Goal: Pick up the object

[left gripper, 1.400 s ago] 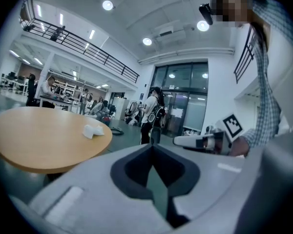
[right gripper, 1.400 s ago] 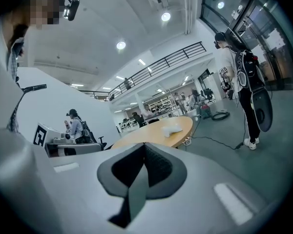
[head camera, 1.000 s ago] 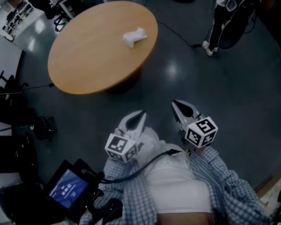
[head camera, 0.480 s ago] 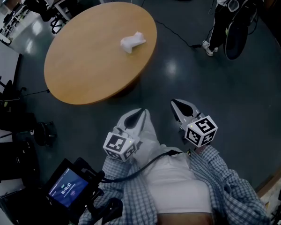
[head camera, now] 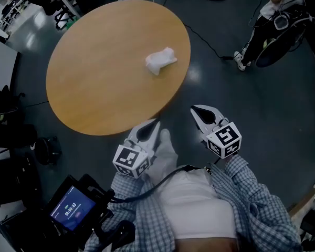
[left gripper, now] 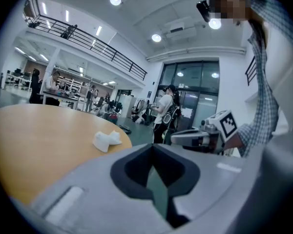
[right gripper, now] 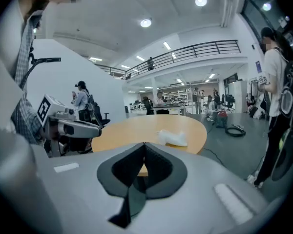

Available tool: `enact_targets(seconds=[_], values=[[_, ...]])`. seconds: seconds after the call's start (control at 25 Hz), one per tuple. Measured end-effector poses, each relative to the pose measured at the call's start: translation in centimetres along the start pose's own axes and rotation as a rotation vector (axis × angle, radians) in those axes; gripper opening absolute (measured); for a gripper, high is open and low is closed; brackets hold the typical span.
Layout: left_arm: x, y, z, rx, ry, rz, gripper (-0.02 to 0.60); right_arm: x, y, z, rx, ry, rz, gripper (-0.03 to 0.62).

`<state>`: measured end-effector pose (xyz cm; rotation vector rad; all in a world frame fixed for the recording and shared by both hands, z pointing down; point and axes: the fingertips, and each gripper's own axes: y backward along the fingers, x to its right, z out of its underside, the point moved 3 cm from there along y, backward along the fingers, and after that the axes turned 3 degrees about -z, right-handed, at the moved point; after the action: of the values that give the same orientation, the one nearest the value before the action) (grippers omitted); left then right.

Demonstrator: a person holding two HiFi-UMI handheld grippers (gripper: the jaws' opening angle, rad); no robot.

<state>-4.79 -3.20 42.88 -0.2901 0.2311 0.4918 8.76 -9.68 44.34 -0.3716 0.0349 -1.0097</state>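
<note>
A round wooden table (head camera: pixel 94 72) stands on a dark glossy floor (head camera: pixel 241 104). The white crumpled object (head camera: pixel 160 61) lies near the table's right edge, well apart from the left gripper (head camera: pixel 153 126) and right gripper (head camera: pixel 198 112), whose jaws are pressed together, empty. Only the gripper views show the mezzanine railing (right gripper: pixel 195 50).

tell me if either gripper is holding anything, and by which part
Nothing is held: the left gripper and right gripper have jaws shut and empty; the crumpled white object lies on the round wooden table.
</note>
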Motion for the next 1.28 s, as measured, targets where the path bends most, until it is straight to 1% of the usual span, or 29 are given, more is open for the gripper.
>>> enact_targets(seconds=[0.12, 0.2, 0.28, 0.32, 0.44, 0.56, 0.76, 0.92, 1.08, 1.16, 1.28], values=[[-2.3, -0.5, -0.4, -0.001, 0.010, -0.001, -0.002, 0.5, -3.0, -0.7, -0.069, 0.096, -0.075, 0.005], [-4.0, -0.6, 0.3, -0.002, 0.020, -0.012, -0.002, 0.7, -5.1, 0.0, -0.120, 0.158, -0.134, 0.023], [-5.5, -0.9, 0.4, 0.006, 0.032, -0.021, -0.002, 1.6, -7.1, 0.1, -0.177, 0.233, -0.170, 0.055], [-6.2, -1.2, 0.3, 0.009, 0.040, -0.026, -0.002, 2.2, -8.2, -0.2, -0.209, 0.271, -0.188, 0.059], [-8.6, -2.2, 0.0, 0.002, 0.073, -0.050, -0.002, 4.1, -11.8, -0.8, -0.322, 0.388, -0.249, 0.113], [-9.9, -2.3, 0.1, 0.000, 0.104, -0.078, -0.002, 5.5, -14.5, -0.6, -0.447, 0.549, -0.311, 0.186], [-10.5, -2.3, 0.2, 0.002, 0.139, -0.124, -0.002, 7.0, -18.2, 0.5, -0.625, 0.783, -0.477, 0.328], [-11.2, -2.2, 0.1, 0.003, 0.160, -0.175, -0.002, 8.6, -21.2, 2.3, -0.766, 0.934, -0.590, 0.399], [-12.0, -2.2, 0.0, 0.005, 0.180, -0.226, -0.002, 10.4, -24.1, 3.8, -0.879, 1.043, -0.649, 0.437], [-12.5, -2.2, -0.2, 0.004, 0.191, -0.256, -0.002, 11.1, -25.4, 4.5, -0.930, 1.071, -0.667, 0.452], [-12.9, -2.0, -0.1, 0.009, 0.203, -0.280, -0.002, 11.3, -26.8, 5.4, -0.981, 1.099, -0.698, 0.457]])
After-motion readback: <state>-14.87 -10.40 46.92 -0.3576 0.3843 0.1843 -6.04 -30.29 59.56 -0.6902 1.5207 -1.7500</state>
